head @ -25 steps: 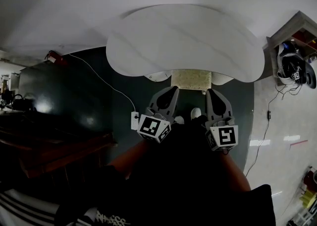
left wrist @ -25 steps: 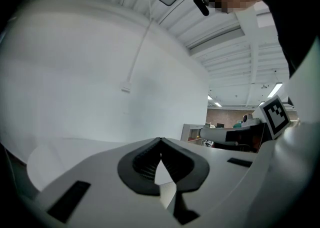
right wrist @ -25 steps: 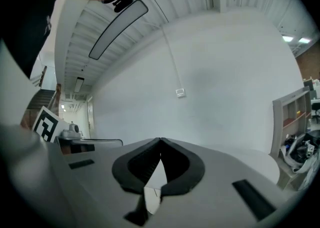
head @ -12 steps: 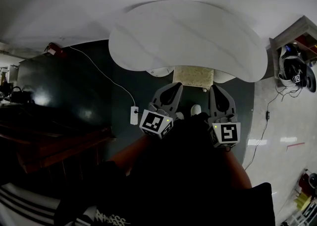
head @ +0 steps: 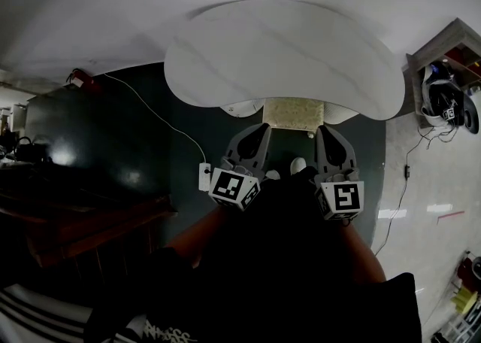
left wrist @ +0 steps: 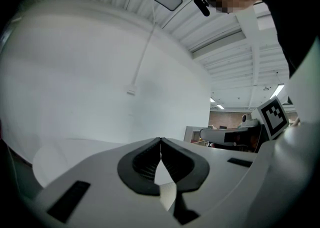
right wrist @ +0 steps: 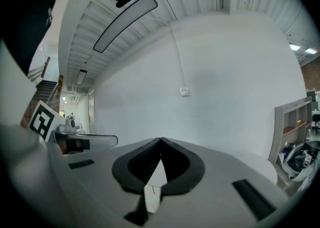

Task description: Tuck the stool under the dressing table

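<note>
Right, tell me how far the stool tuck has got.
Done: the stool sits partly under the table; only a near strip shows past the rim. In hand: the left tongs and right tongs, both shut and empty, point at that strip; contact can't be told. Left: probably pushing the strip under.

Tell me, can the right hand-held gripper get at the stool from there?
Probably yes. The right hand-held gripper is close to the near edge of the stool, which pokes out from under the dressing table, and nothing lies between them. Its jaws are shut.
</note>
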The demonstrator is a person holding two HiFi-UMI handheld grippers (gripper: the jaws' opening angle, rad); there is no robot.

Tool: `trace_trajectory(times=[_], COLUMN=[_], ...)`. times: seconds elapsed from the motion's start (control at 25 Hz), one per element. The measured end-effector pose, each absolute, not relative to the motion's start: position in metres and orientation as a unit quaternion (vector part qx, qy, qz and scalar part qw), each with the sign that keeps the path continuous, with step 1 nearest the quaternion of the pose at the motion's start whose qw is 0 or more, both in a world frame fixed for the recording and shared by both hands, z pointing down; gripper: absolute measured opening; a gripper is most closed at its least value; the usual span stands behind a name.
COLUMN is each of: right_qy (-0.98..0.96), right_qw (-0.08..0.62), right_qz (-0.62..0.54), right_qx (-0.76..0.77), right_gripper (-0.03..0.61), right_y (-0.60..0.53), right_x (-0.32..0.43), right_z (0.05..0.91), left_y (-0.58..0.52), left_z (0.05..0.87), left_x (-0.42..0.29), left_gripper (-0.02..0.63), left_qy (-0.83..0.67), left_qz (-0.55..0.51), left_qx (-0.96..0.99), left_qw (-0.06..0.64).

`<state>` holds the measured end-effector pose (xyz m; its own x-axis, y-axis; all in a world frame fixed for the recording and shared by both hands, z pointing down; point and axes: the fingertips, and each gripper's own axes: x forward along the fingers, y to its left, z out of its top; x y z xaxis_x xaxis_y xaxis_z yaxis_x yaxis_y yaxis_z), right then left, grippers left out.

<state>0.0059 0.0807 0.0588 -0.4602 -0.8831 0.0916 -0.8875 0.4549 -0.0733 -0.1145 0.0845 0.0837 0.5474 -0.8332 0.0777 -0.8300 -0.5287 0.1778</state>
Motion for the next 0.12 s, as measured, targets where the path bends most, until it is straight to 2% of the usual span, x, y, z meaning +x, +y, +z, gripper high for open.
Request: trace_trajectory(times=[0.12], right_qy=[-0.854], right_qw=[0.028], right_qz=[0.062], right_qx=[0.516], right_gripper=[0.037], right_y=[0.0865], right_x=[0.0045], right_z=[0.0654], left_y=[0.0912], left_z=[0.0902], left_x=[-0.1143], left_gripper=[0.015], left_qy=[-0.478], left_qz=[-0.006], left_qx=[0.872], left_qw=[0.105])
